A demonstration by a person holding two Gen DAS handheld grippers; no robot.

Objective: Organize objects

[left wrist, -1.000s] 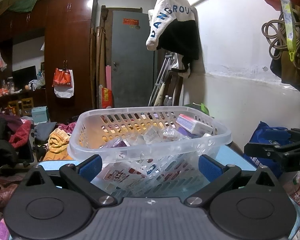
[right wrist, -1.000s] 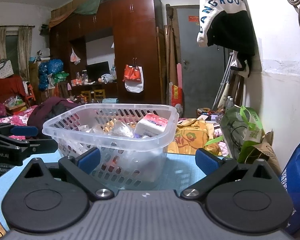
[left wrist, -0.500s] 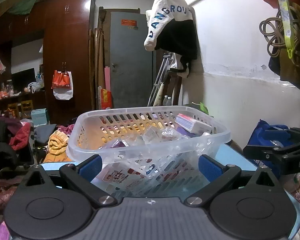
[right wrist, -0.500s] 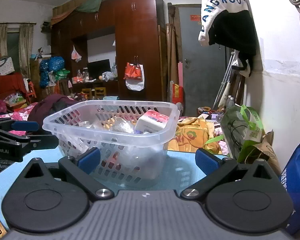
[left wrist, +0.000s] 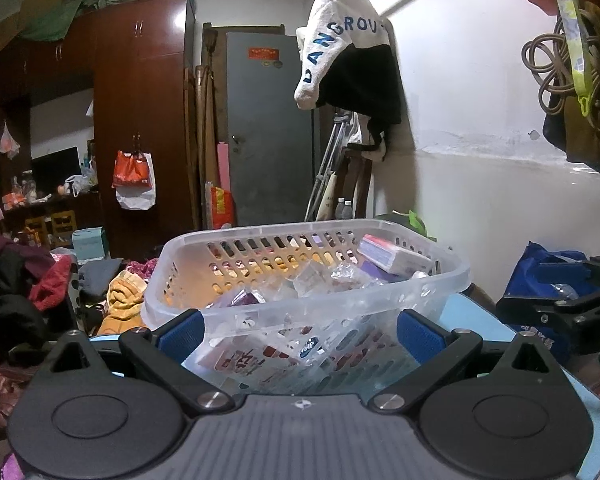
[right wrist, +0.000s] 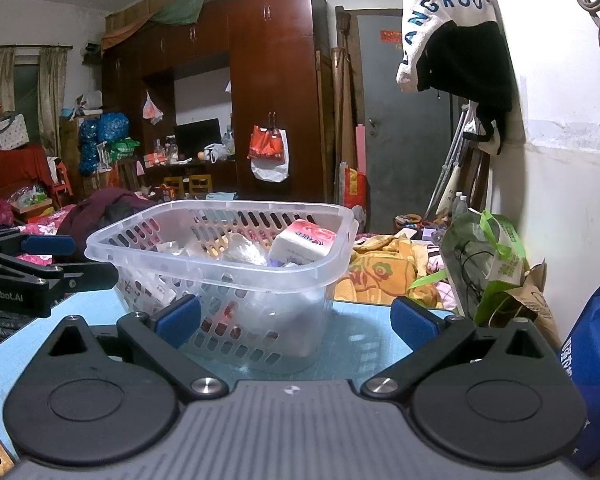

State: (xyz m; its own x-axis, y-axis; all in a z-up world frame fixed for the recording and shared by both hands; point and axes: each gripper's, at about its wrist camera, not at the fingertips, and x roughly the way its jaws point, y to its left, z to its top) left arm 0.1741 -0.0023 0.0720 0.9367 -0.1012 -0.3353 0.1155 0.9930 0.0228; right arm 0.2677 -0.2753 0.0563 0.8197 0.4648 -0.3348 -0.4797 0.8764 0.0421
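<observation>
A clear slotted plastic basket stands on a light blue table. It holds several small packets and a white and red tissue pack. The basket also shows in the right wrist view, with the tissue pack leaning at its far right side. My left gripper is open and empty, close in front of the basket. My right gripper is open and empty, in front of the basket's right corner. Each gripper shows at the edge of the other's view.
A white wall runs along the right, with a hanging jacket and coiled cord. A blue bag and a green bag stand off the table's right side. Clothes lie piled beyond the table's far edge.
Both views have shifted only slightly; the basket and its contents stay in place and both grippers remain open.
</observation>
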